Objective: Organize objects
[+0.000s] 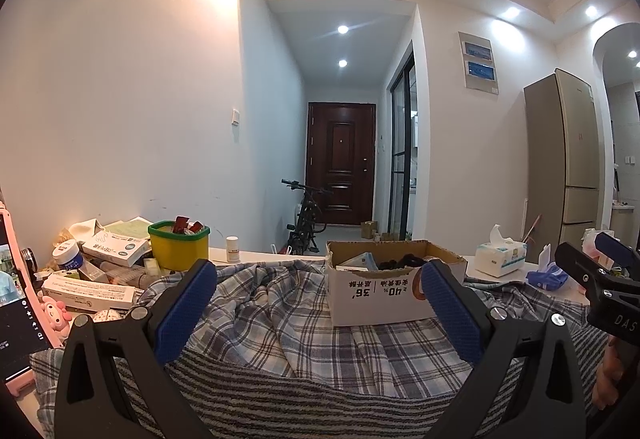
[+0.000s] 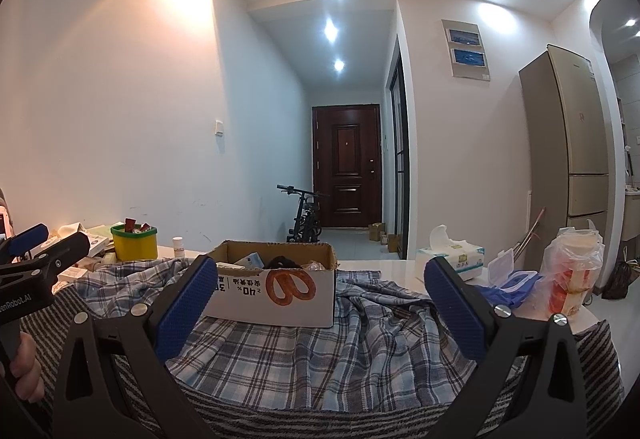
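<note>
Cardboard box [image 1: 376,289], open-topped, printed white sides, standing on a plaid cloth [image 1: 280,319] spread over a striped cloth [image 1: 280,399] on a cluttered table; contents partly seen: a dark item and some packets. Left wrist view: the box lies ahead and somewhat right of the left gripper [image 1: 318,313], its long axis running across the view, its right end partly behind the right-hand blue pad. Jaws spread wide, nothing between them, pads touching nothing that can be seen. To the left, well apart from the box: a yellow tub [image 1: 179,250] with green rim holding red packets, a small white bottle [image 1: 232,249], and a heap of medicine boxes [image 1: 114,251]. A tissue pack [image 1: 501,258] sits to the right beyond the cloth. Right wrist view: the same box [image 2: 276,291] lies straight ahead, slightly left of the right gripper [image 2: 320,313], near corner turned toward the camera, long axis across and a little oblique. Jaws likewise wide apart and empty. Tissue pack [image 2: 450,259], a blue wipes pack [image 2: 516,279] and a plastic bag [image 2: 574,271] stand to the right. Judgement: both grippers are about equally near the box; loose items on the left favour the left gripper, those on the right the right.
</note>
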`<state>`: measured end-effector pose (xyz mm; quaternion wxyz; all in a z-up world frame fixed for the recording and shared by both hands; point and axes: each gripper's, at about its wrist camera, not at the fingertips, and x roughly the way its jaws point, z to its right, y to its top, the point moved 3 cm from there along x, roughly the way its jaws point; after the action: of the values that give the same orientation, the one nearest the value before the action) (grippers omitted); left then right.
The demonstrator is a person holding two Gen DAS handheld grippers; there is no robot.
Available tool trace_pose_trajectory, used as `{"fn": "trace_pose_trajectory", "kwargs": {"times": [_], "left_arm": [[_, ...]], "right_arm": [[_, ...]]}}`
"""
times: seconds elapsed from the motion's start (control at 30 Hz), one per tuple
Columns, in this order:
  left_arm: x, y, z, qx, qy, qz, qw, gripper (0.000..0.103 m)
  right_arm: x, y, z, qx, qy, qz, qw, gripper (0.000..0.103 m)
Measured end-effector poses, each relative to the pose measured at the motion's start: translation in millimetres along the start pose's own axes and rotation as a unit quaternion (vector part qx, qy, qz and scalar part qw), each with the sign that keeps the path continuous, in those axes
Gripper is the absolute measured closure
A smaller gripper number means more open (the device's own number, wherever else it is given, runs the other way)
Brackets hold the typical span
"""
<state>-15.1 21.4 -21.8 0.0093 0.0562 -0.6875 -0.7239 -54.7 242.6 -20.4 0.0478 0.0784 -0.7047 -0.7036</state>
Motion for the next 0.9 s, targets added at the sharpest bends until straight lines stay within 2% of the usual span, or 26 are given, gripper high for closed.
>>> {"fn": "trace_pose_trajectory", "kwargs": {"times": [0.9], "left_arm": [[0.2, -1.8, 0.4, -0.001, 0.0, -0.001, 1.0, 0.0]], "right_arm": [[2.9, -0.8, 1.7, 0.002, 0.0, -0.005, 1.0, 0.0]]}}
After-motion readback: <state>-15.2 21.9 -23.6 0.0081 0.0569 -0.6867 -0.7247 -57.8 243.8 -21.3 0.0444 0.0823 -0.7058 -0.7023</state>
